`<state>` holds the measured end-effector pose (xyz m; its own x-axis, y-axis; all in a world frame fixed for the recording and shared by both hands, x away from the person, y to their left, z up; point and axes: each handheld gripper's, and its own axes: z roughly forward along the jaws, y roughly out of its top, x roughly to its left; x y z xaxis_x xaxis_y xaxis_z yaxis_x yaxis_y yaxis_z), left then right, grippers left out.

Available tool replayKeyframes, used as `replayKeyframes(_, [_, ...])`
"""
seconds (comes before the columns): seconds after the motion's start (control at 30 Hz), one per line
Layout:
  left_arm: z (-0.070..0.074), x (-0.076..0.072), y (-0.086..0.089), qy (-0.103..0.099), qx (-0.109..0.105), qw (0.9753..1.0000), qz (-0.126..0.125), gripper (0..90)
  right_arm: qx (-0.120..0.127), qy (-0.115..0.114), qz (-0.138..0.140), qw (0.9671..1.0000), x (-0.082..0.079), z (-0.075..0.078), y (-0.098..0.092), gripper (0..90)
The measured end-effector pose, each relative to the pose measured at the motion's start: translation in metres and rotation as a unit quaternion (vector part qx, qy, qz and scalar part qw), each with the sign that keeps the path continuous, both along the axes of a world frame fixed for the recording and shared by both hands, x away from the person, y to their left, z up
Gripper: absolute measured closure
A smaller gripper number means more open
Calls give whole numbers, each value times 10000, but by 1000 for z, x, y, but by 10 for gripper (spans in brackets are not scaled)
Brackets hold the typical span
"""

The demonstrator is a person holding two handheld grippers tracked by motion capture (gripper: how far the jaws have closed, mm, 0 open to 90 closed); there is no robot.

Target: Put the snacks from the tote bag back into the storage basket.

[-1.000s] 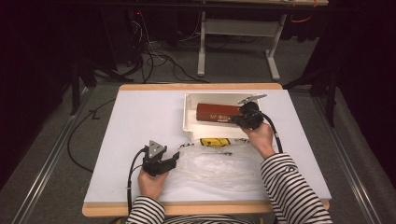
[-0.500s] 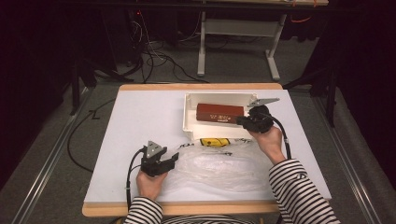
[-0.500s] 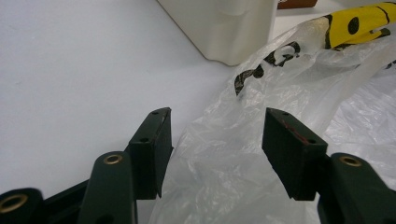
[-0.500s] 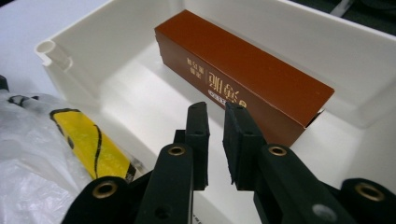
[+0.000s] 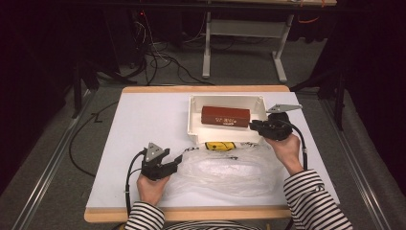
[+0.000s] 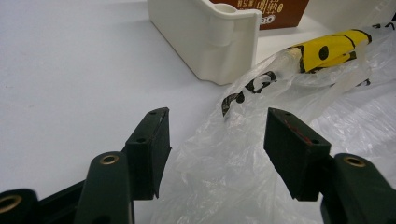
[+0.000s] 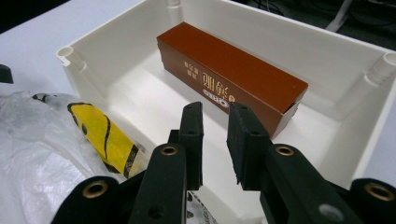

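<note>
Shown on white flat surface [image 5: 143,124]: 1 white rectangular plastic bin [image 5: 194,122], 1 reddish-brown oblong cardboard box [image 5: 225,116] w/ gold lettering, 1 clear crumpled plastic bag [image 5: 225,167] w/ black print, 1 yellow packet w/ black markings [image 5: 219,145]; 2 tongs. Box lying flat inside bin, long side up, near far wall, open-looking flap at one end in right gripper view [image 7: 233,77]. Packet just in front of bin's near wall, at bag's mouth, partly under film. Bag spread across near half of surface, betw. both hands. Left tongs [image 6: 212,154] wide apart, low at bag's left edge, film bulging betw. the jaws, not clamped. Right tongs [image 7: 215,142] nearly together, narrow gap visible, holding nothing, poised over bin's right near corner, pointing toward box. Striped sleeves at bottom of high view.
</note>
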<state>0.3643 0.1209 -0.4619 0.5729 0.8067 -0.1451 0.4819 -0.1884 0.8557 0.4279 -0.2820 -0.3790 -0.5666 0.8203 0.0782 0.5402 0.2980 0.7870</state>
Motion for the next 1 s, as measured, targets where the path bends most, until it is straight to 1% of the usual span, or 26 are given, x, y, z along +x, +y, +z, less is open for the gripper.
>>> replayKeyframes(0.03, [0,0,0,0,-11,10000,4,409,-18,-71,8,10000,-2,1,-3,764])
replayKeyframes(0.07, [1,-1,1,-8,-12,10000,11,409,-34,-92,-1,10000,-4,2,-4,765])
replayKeyframes(0.17, [2,-1,2,-44,-26,10000,35,406,-17,-230,-26,9997,-11,4,-11,757])
replayKeyframes(0.23, [3,-3,2,-91,46,9999,54,404,22,-251,-61,9997,-14,4,-15,749])
replayKeyframes(0.27, [4,-3,2,-125,123,9998,50,404,50,-251,-78,9996,-16,4,-18,745])
replayKeyframes(0.3, [5,-4,2,-141,128,9998,51,403,72,-282,-80,9995,-17,3,-21,741])
replayKeyframes(0.43, [9,-5,4,-213,70,9997,69,401,241,-264,-179,9992,-24,4,-32,727])
replayKeyframes(0.53, [10,-6,7,-229,36,9997,88,398,361,-273,-225,9987,-28,3,-40,709])
replayKeyframes(0.7, [12,-7,11,-239,-21,9996,120,396,395,-209,-330,9985,-36,-3,-50,686])
replayKeyframes(0.87, [13,-7,13,-229,-45,9996,132,395,520,-255,-472,9972,-43,-8,-64,668])
replayKeyframes(1.0, [12,-7,15,-204,-114,9996,159,394,554,-259,-574,9965,-49,-13,-74,652])
